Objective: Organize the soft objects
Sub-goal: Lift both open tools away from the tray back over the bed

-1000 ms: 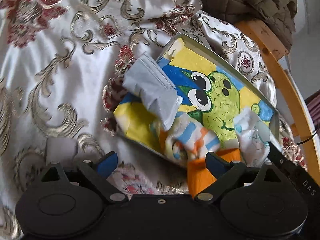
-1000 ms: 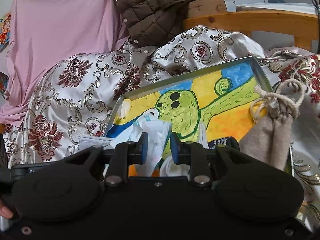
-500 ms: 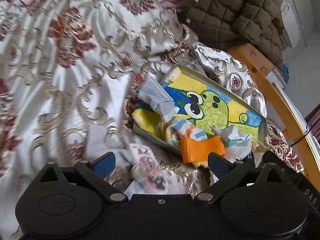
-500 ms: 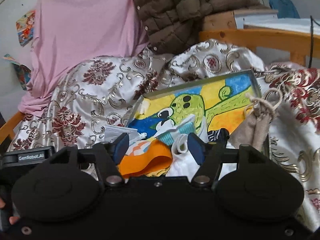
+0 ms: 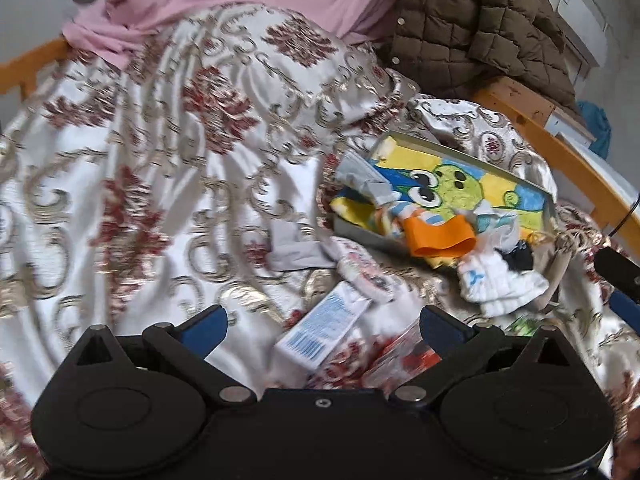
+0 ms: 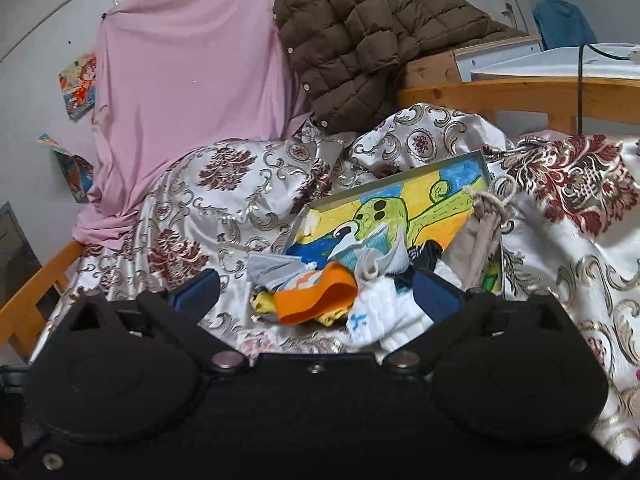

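Hovering wide open and empty, the left gripper [image 5: 322, 326] has a small packet [image 5: 320, 334] just ahead, pointing far-right. Farther right, socks [image 5: 440, 236] spill over the tray [image 5: 516, 182] edge, nearer the right gripper [image 6: 316, 292], also open.

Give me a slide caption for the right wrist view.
Open right gripper faces socks heaped on a cartoon-painted tray atop a brocade bedspread.

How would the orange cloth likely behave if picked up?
Probably floppy: the orange cloth lies curled on the pile at the tray edge. Likely light, being thin. It may drag the neighbouring white sock.
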Motion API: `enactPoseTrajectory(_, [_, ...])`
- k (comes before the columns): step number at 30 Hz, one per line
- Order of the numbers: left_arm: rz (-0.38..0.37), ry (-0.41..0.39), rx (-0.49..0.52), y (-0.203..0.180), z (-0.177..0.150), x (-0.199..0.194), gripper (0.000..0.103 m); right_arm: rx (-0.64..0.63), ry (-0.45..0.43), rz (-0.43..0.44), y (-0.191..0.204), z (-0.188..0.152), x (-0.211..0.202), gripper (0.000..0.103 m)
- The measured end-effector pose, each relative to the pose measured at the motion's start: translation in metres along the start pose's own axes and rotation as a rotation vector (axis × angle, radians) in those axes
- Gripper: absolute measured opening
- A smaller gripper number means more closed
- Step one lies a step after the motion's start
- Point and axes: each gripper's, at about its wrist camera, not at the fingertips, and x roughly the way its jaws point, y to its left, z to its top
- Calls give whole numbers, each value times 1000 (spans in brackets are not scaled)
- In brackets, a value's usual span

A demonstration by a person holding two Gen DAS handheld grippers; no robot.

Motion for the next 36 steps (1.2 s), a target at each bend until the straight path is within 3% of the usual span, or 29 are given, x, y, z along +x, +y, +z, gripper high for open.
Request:
enactPoseTrajectory(7, [47, 2, 2, 6, -19, -23, 102, -72, 48, -1, 18, -26, -39, 102])
enactPoseTrajectory(14, [114, 72, 39, 6, -38, -28, 102, -142, 117, -17, 39, -47, -52, 102])
enactPoseTrajectory(19, [216, 185, 71, 7, -46, -16, 102, -203, 187, -36, 51, -60, -46, 102])
enactPoseTrajectory(22, [227, 258, 58, 13, -49, -6, 102, -226, 229, -45, 57, -66, -37, 102])
enactPoseTrajectory(28, [241, 311, 59, 16, -47, 6, 102, -309, 285, -78, 71, -81, -13, 102])
enactPoseTrajectory(32, [269, 316, 50, 20, -36, 15, 102, -348, 289, -73, 77, -83, 3, 102])
enactPoseTrajectory(36, [310, 254, 73, 24, -23, 20, 102, -400, 292, -73, 86, -86, 18, 102])
